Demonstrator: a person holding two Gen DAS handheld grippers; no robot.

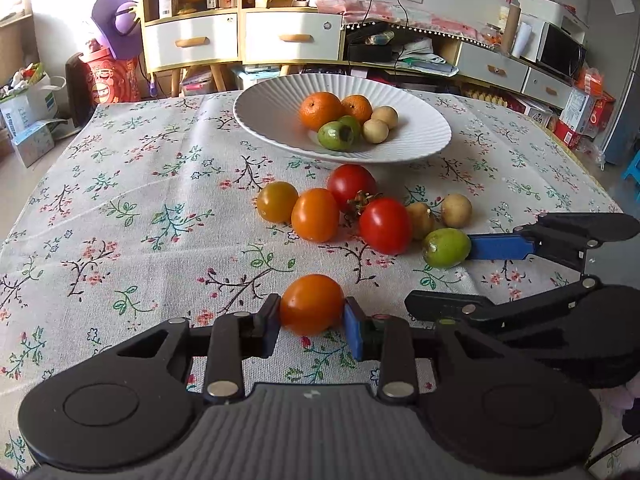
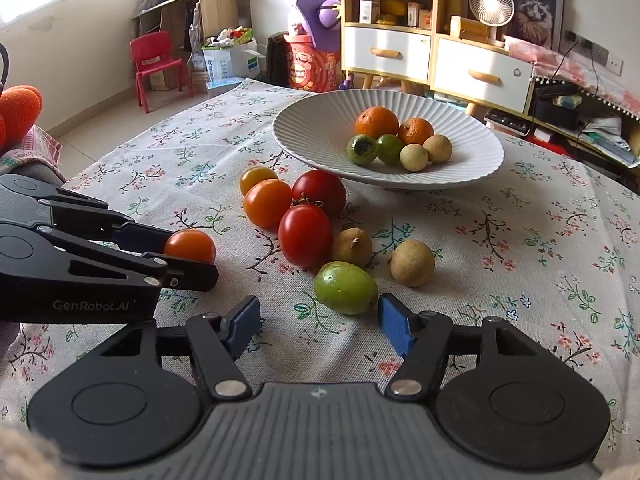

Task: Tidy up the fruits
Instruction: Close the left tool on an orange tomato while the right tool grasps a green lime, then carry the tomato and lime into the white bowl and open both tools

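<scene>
Now my left gripper (image 1: 312, 312) is clamped on the small orange tomato (image 1: 312, 304) — my right gripper (image 2: 320, 320) stands apart, the oval green fruit (image 2: 346, 288) just ahead between its fingertips — so next I close, then carry both to the ribbed white bowl (image 2: 304, 128).

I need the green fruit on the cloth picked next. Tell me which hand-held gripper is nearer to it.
Right. The right hand-held gripper is open, with the green fruit just ahead of its fingertips, one pad beside it. The left hand-held gripper sits off to the side, shut on an orange tomato.

Tomato cluster (image 1: 332, 208) before bowl (image 1: 264, 120); left cloth (image 1: 120, 200) bare
</scene>
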